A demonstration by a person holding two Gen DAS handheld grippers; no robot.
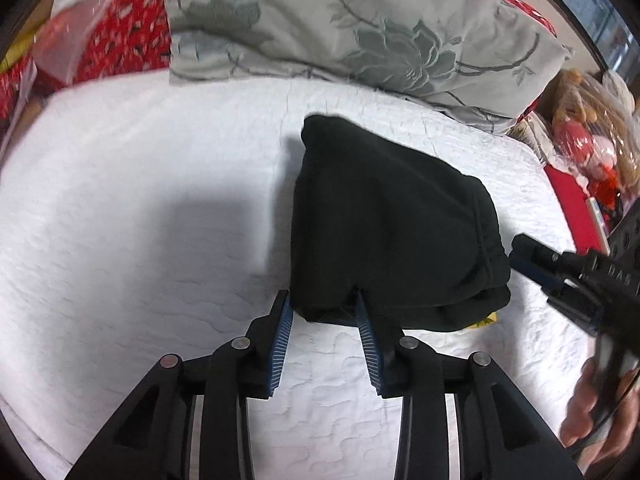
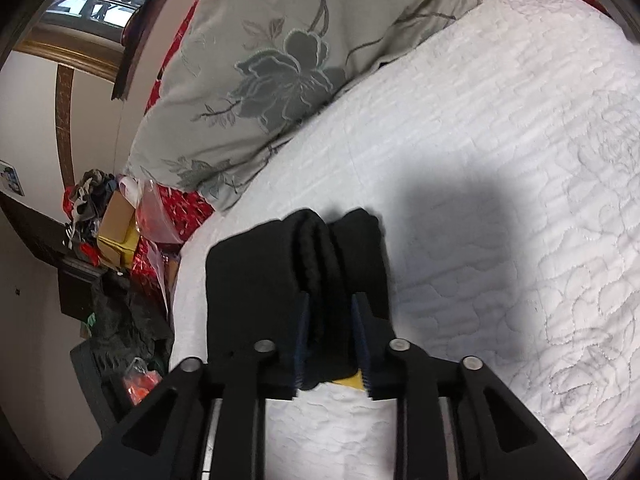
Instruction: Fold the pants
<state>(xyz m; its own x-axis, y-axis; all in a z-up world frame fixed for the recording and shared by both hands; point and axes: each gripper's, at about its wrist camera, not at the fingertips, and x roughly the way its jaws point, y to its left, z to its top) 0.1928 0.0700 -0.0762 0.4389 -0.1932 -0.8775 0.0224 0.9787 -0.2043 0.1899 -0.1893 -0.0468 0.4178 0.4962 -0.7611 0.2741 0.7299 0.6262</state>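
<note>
The black pants (image 1: 384, 220) lie folded into a compact bundle on the white quilted bed (image 1: 140, 200). My left gripper (image 1: 322, 300) is open, its blue-padded fingers at the bundle's near left corner, one tip on each side of that corner. My right gripper (image 1: 516, 254) comes in from the right at the waistband edge. In the right wrist view the right gripper (image 2: 330, 300) has its fingers around the thick folded edge of the pants (image 2: 256, 280), closed on the cloth. A yellow tag (image 2: 352, 380) shows under the fold.
A grey floral pillow (image 1: 340, 28) lies at the head of the bed, with a red patterned cover (image 1: 124, 28) behind it. Clutter and boxes (image 2: 116, 228) stand beside the bed. A hand (image 1: 592, 412) holds the right gripper.
</note>
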